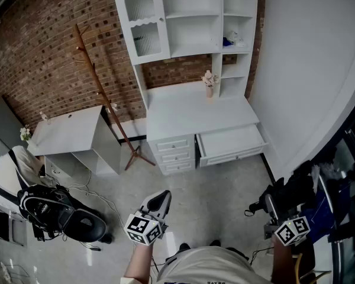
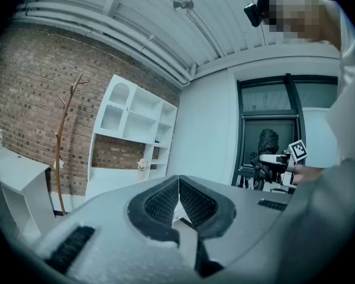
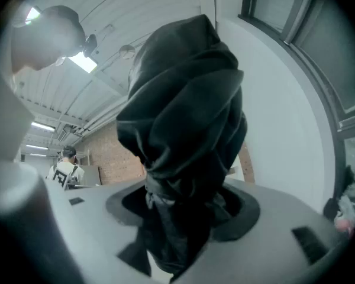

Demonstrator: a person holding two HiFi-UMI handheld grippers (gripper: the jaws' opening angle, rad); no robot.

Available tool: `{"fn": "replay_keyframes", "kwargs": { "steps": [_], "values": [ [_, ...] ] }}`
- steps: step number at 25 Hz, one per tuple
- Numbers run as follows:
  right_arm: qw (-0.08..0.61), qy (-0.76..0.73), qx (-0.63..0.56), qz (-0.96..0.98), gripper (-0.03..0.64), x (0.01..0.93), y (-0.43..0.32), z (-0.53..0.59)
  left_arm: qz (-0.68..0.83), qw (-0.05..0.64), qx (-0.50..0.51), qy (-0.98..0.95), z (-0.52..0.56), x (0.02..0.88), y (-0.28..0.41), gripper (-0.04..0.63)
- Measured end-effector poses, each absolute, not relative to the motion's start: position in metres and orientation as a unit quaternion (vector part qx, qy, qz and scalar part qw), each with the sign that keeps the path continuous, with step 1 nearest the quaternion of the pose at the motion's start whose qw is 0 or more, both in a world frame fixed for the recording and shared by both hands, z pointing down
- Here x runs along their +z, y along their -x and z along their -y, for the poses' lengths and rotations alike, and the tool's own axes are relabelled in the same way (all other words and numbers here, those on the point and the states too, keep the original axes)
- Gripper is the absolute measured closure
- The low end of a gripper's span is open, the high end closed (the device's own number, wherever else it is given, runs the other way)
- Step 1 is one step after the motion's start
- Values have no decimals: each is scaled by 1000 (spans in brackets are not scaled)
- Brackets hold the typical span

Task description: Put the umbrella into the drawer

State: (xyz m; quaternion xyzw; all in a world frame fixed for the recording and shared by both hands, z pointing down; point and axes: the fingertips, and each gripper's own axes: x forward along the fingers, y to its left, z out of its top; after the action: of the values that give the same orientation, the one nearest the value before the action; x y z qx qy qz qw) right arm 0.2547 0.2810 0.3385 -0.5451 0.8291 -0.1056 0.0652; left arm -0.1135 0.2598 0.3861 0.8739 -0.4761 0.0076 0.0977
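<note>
Left gripper [image 2: 178,182]: tongs pressed together, ribbed pads meeting at the tips, nothing between them. In the head view it sits near, left of centre, with its marker cube toward the person.

Right gripper [image 3: 186,209]: tongs spread wide and pinching the folded black fabric umbrella [image 3: 183,123]. The bundle fills the gap between the pads. The bulk of it stands above the tongs, and a loose fold of cloth hangs below them. From the left gripper view the umbrella looks roughly upright in that gripper, in front of a dark-framed window [image 2: 272,129].

The umbrella is at near right, well apart from the furniture.

The white pulled-out drawer [image 1: 231,142] is on the far side, under the right part of the white desk with a shelf hutch [image 1: 186,108]. It is open and its visible floor looks bare. Three small closed drawers [image 1: 174,154] stack just to its left.

A small vase of pale flowers [image 1: 209,84] stands on the desktop at the foot of the hutch.

Other items:
- A thin brown wooden coat stand [image 1: 103,93] leans against the red brick wall [image 1: 41,52], left of the desk.
- A low white side table [image 1: 68,129] is further left.
- A black bag with white trim [image 1: 56,209] lies on the grey floor [image 1: 213,206] at near left.
</note>
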Motion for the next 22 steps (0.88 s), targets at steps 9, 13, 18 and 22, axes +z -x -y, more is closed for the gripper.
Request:
{"fn": "replay_keyframes", "kwargs": {
  "steps": [9,13,18,22],
  "values": [
    [63,543,-104,-831,344,338,-254,-285,476,99,9,-874,-263,388,113,569],
    [64,541,-103,-832,344,339,-254,-282,477,101,10,-873,-261,391,112,569],
    [70,539,-103,-833,344,342,-263,-282,476,101,13,-873,-262,394,103,569],
    [73,537,-106,-834,344,346,-272,-283,478,101,15,-873,-264,400,92,569]
  ]
}}
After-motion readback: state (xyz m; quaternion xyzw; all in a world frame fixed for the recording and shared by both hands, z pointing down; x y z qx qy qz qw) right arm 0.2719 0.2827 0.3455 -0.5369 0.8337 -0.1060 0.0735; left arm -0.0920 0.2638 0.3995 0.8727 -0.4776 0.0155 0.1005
